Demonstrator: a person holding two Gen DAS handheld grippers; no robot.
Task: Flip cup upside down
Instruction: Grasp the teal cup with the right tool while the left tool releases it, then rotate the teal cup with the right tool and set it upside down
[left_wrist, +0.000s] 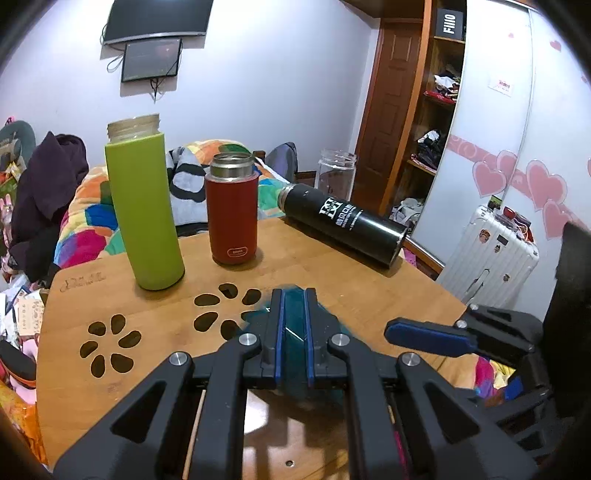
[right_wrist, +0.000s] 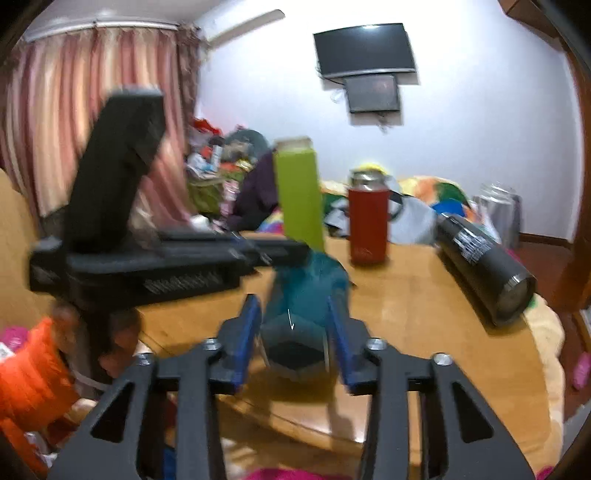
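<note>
The left tongs (left_wrist: 293, 325) pinch the teal cup (left_wrist: 295, 314) tight near the desk's (left_wrist: 369, 288) front edge. The right tongs (right_wrist: 295, 325) sit half open around the cup.

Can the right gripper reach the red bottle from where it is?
Probably not straight away. The right gripper has the teal cup between its fingers, with the left gripper shut on it too. The red bottle stands farther back on the table, beyond the cup.

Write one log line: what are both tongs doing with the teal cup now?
left tongs: shut on teal cup | right tongs: around cup, grip unclear | cup: on its side, above table | flip: not done
</note>
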